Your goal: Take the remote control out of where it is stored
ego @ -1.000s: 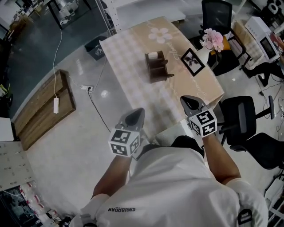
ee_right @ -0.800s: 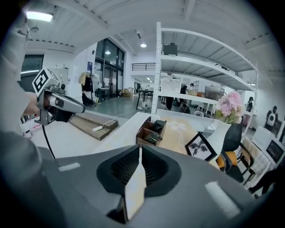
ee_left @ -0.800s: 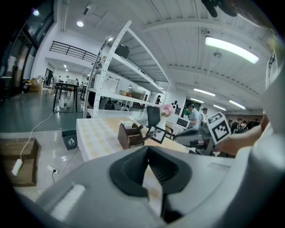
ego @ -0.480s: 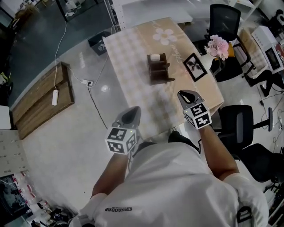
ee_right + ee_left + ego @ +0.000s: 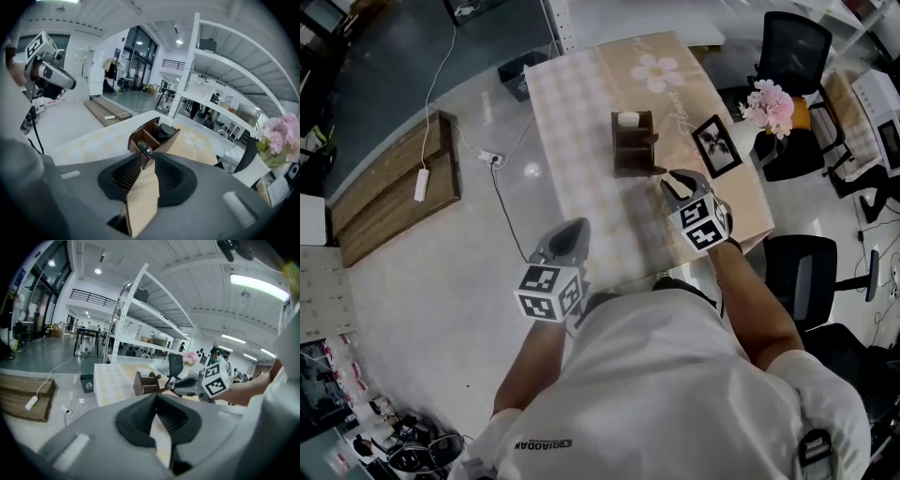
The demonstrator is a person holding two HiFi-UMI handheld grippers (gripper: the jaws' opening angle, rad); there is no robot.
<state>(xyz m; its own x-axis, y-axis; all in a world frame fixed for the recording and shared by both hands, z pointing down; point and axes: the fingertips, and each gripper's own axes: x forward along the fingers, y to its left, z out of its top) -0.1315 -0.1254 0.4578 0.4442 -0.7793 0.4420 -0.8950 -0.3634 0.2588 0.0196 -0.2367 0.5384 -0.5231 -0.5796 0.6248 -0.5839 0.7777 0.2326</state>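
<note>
White shirt point(image 5: 675, 394) print was too small to read. The left gripper point(image 5: 572, 231) hung near the table point(image 5: 581, 112) edge, jaws closed and empty. The right gripper point(image 5: 680, 185), arm extended over the table, was opening its empty jaws just short of the wooden holder point(image 5: 161, 136), where the remote control point(image 5: 145, 148) stood.

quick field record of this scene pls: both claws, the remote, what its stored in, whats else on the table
right claw: jaws opening, nothing between them, pointed at the organizer
left claw: shut, empty, close to the person, away from the organizer
remote control: in a front compartment, untouched
wooden desk organizer: upright on the table
table: checked cloth, also holds a picture frame
</note>
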